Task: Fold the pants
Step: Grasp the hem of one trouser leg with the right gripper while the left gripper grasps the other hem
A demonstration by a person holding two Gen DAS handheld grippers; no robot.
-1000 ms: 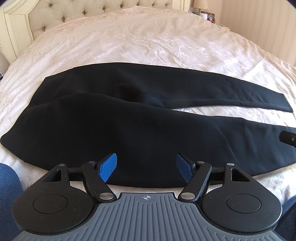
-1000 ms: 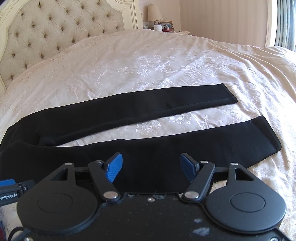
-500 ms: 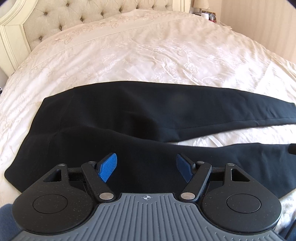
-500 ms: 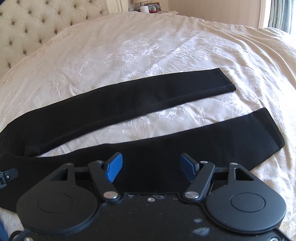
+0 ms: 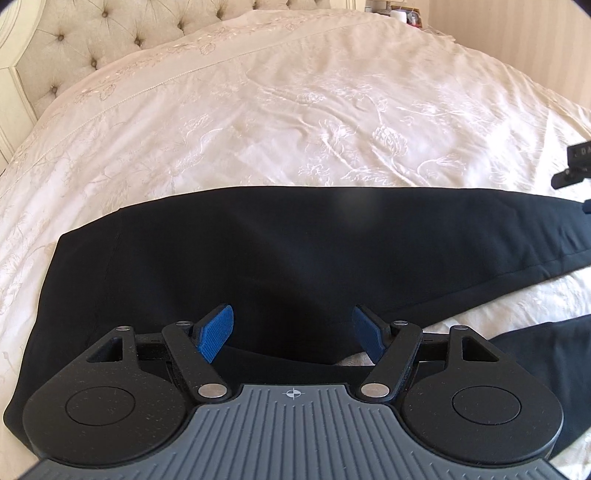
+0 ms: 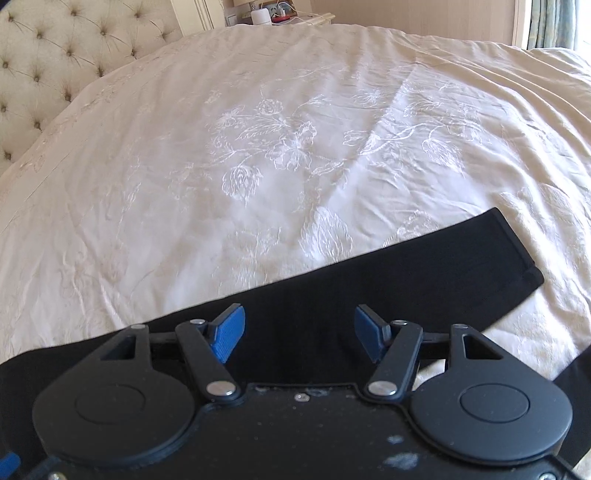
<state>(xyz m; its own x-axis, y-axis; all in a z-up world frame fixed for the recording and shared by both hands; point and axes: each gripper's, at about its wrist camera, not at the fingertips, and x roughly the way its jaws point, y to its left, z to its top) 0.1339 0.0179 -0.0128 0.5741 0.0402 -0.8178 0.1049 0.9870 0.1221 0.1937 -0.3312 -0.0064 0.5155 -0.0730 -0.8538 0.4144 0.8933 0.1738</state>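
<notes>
Black pants (image 5: 295,240) lie flat across a cream embroidered bedspread (image 5: 295,110), waist at the left, legs running right. My left gripper (image 5: 291,334) hovers open over the seat, just left of where the legs split, with nothing between its blue pads. In the right wrist view the far leg (image 6: 406,273) ends in a hem (image 6: 524,258) at the right. My right gripper (image 6: 299,332) hangs above that leg. Its jaws are closing slightly, still wide, with fabric below and no pad pressing. A piece of the right gripper (image 5: 576,166) shows at the left view's right edge.
A tufted cream headboard (image 6: 55,48) stands at the far left. Behind the bed, a nightstand (image 6: 273,14) carries small items. A curtain (image 6: 554,22) hangs at the far right. Bedspread (image 6: 295,147) stretches beyond the far leg. A strip of the near leg (image 6: 576,369) shows at the lower right.
Both grippers have moved forward over the pants, from the near leg to the far one. The near leg has slid under the cameras. The right jaws have narrowed slightly.
</notes>
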